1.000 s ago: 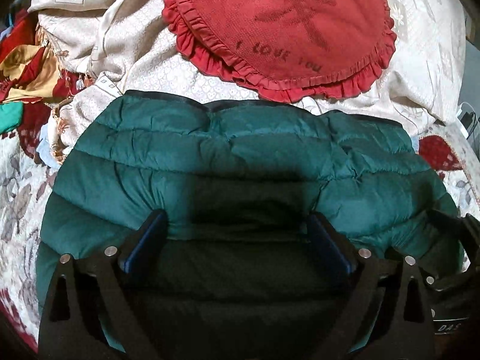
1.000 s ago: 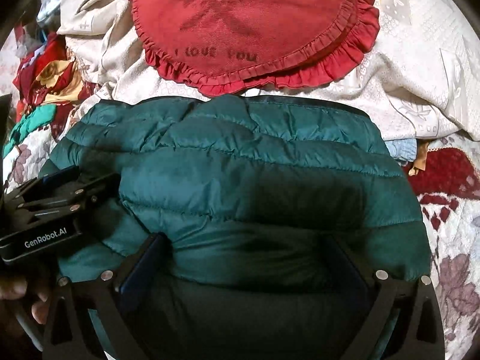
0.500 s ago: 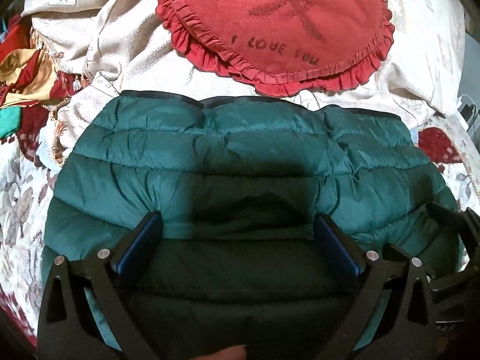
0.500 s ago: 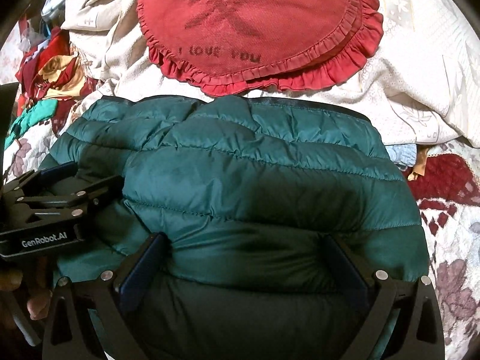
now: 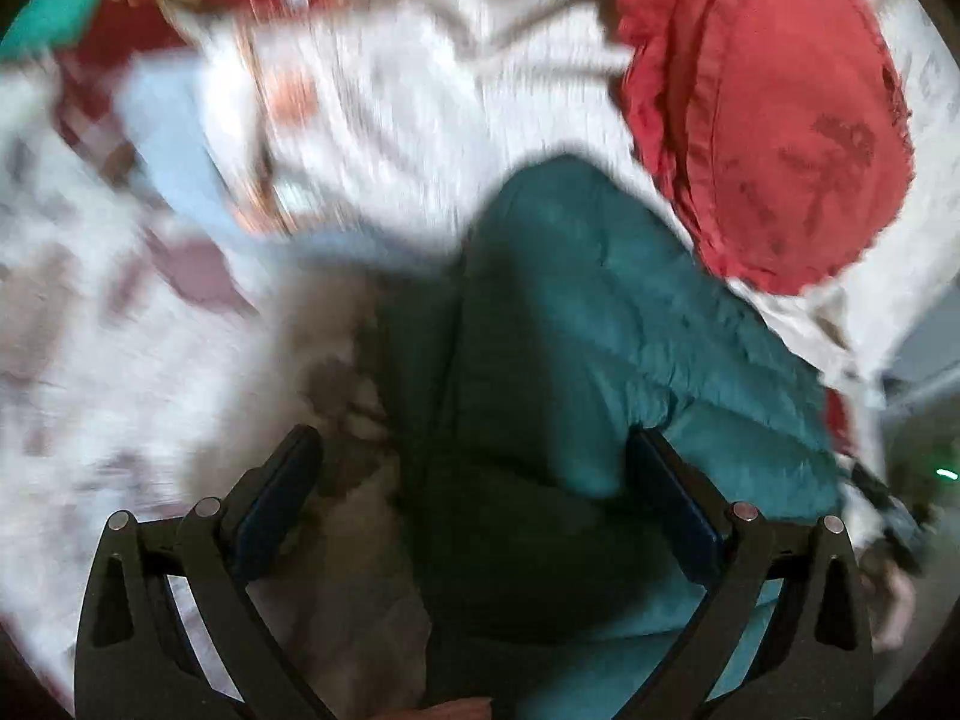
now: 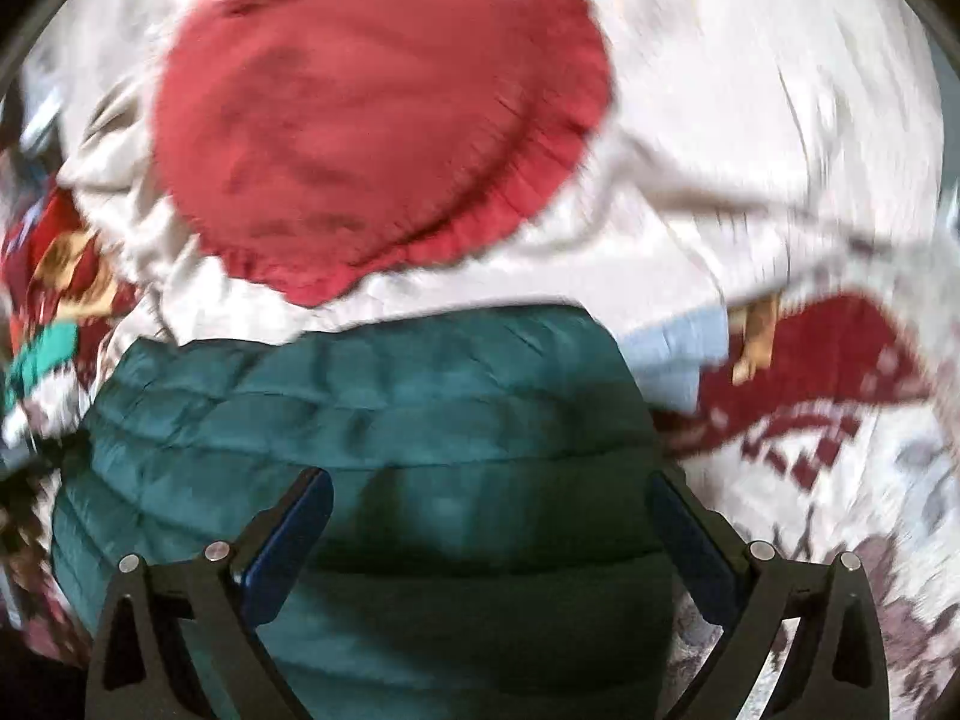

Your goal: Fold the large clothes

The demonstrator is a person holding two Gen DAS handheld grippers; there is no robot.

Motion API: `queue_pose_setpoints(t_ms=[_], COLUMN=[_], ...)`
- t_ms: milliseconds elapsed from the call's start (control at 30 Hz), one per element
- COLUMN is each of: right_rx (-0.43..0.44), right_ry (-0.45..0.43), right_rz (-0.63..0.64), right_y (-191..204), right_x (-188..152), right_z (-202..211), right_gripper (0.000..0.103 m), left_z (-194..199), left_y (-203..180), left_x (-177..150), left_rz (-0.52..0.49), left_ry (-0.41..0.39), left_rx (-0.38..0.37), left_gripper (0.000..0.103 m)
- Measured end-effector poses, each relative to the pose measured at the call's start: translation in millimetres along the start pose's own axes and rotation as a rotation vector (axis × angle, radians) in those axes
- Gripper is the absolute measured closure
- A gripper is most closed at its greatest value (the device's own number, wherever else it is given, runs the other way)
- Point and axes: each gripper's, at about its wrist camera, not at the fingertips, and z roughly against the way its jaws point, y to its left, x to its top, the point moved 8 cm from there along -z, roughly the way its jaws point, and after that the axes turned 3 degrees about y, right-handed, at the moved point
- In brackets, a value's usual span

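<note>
Green quilted puffer jacket (image 6: 372,420) on patterned bed, both grippers wide apart above it

Both views smeared by motion blur; fine detail unreadable.

Surroundings: round red frilled cushion (image 6: 372,138) just beyond jacket's far edge, lying on crumpled cream embroidered cover (image 6: 750,108). Pale blue cloth (image 6: 672,360) showing at jacket's far right corner in right wrist view, beside dark red patterned patch of white floral bedspread (image 6: 840,510). Heap of red, yellow and teal fabric (image 6: 54,300) at far left. In left wrist view, same cushion (image 5: 774,120) at upper right, pale blue cloth (image 5: 174,144) at upper left, bedspread (image 5: 120,360) filling left side.

Jacket versus grippers: right gripper (image 6: 489,534) directly over jacket, both fingers against green fabric, jaws spread wide, holding nothing. Left gripper (image 5: 474,480) also spread wide and holding nothing; jacket's left edge (image 5: 600,330) passing between fingers, right finger over green fabric, left finger over bare bedspread.

Edges and room: jacket's far edge close to cushion frill. Bare bedspread open to left of jacket in left wrist view and to right of it in right wrist view.
</note>
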Motion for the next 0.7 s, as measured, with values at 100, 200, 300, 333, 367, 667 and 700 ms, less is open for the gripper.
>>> queue_pose_setpoints(t_ms=[100,200,300,333,367,667,700], right_rx=[-0.063,-0.109,0.055,0.094,0.13,0.406,0.44], right_ry=[0.074,0.125,0.196,0.211,0.218,0.243,0.23], right_rz=[-0.025,-0.038,-0.146,-0.178,-0.216,-0.346,-0.342], right_y=[-25.7,-45.9,-55.9,-59.8,-64.2,-83.5,-85.2], right_x=[-1.4,-9.3,-18.4,-20.1,-21.2,-32.4,-32.3], right_z=[-19.4,-33.3,-51.0,-55.0,-57.4,-66.4,-67.1], right_gripper=[0.0,0.0,0.0,0.0,0.0,0.0,0.0], left_z=[-6.2,-12.3,-15.4,-16.6,-17.2,-20.4,-20.8], left_y=[-4.1,-8.4,-10.2,-10.3,-11.5,-8.3,-8.9], left_x=[3.6,7.5,10.7,13.6,14.9,18.9,19.5], left_rz=[-0.062,-0.113,-0.138,-0.142,-0.149,-0.197,-0.196], left_ry=[0.015,0.028,0.022,0.022,0.02,-0.014,-0.012], left_rx=[-0.065,-0.098,-0.128,-0.131,-0.134,-0.163,-0.163], left_gripper=[0.0,0.0,0.0,0.0,0.0,0.0,0.0])
